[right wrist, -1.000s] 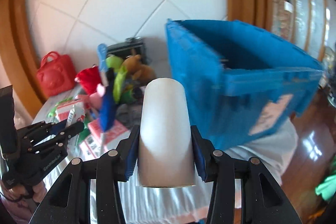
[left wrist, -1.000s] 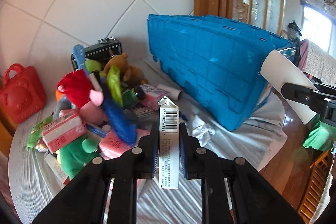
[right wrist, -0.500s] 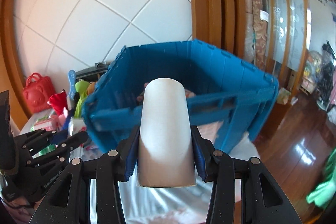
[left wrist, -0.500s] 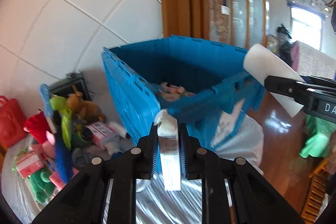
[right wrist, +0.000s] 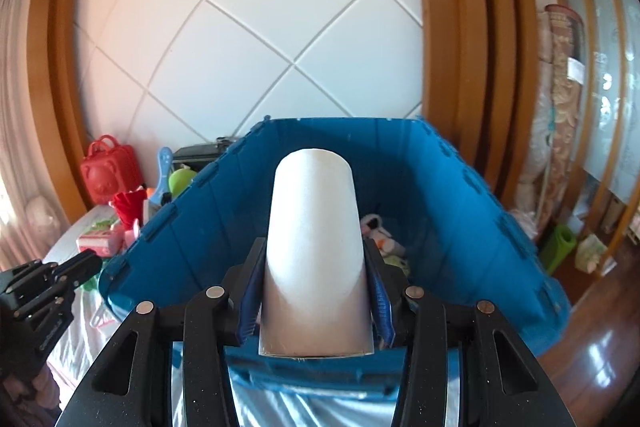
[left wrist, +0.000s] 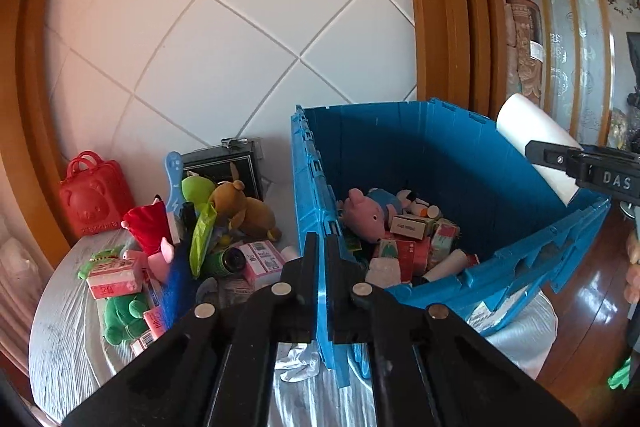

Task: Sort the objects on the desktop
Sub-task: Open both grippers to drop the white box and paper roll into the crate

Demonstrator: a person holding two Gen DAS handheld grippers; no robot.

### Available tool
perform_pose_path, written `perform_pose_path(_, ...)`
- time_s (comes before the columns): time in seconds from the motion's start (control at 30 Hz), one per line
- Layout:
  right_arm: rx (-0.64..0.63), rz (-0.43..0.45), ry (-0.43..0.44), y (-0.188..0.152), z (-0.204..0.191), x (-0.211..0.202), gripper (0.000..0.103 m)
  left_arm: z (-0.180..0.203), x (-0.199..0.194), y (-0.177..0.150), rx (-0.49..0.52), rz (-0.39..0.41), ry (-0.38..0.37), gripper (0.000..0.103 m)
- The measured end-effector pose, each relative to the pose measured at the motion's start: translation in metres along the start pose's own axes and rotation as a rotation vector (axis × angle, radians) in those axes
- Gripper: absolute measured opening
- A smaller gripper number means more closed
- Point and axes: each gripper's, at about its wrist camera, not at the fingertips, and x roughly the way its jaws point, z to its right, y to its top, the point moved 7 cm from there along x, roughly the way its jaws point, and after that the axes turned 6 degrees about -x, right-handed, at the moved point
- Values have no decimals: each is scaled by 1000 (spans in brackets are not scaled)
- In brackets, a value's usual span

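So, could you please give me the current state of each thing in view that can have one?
Left gripper: jaws shut, nothing between them.
Right gripper: jaws clamped on the white roll.
White roll: held lengthwise above the blue crate's near rim.
Blue crate: open-topped, partly filled with toys and boxes.
Pink pig toy: lying inside the crate.
Red bag: upright on the table.
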Motion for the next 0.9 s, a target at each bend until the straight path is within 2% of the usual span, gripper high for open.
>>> perform_pose_path(0.13, -5, -9, 29, 5, 3, 20, 45, 4, -6, 25, -16, 64, 16, 3)
perform_pose_path(0.3, -35, -41, 5, 1, 8, 38, 45, 35, 7, 53, -4, 90, -33, 3)
perform_pose_path(0.47, -27, -45, -40, 1, 24, 43, 45, 75, 33, 61, 25, 59, -72, 3)
perform_pose_path(0.63, -26, -76, -107, -2, 43, 49, 45, 98, 53, 55, 35, 3, -99, 3)
perform_pose_path(0.7, -24, -71, -129, -3, 49, 48, 53, 103, 54, 53, 38, -9, -109, 3)
perform_pose_path(0.73, -22, -68, -140, -4, 52, 46, 68, 106, 55, 53, 44, -18, -115, 3)
perform_pose_path(0.77, -20, -64, -144, -5, 54, 44, 77, 108, 55, 52, 49, -24, -118, 3)
perform_pose_path(0.8, -19, -59, -148, -5, 55, 41, 78, 109, 54, 51, 53, -28, -117, 7)
perform_pose_path(0.87, -22, -54, -155, -6, 58, 35, 80, 112, 52, 49, 52, -30, -121, 26)
perform_pose_path(0.9, -22, -49, -156, -6, 58, 32, 83, 112, 50, 48, 48, -28, -123, 50)
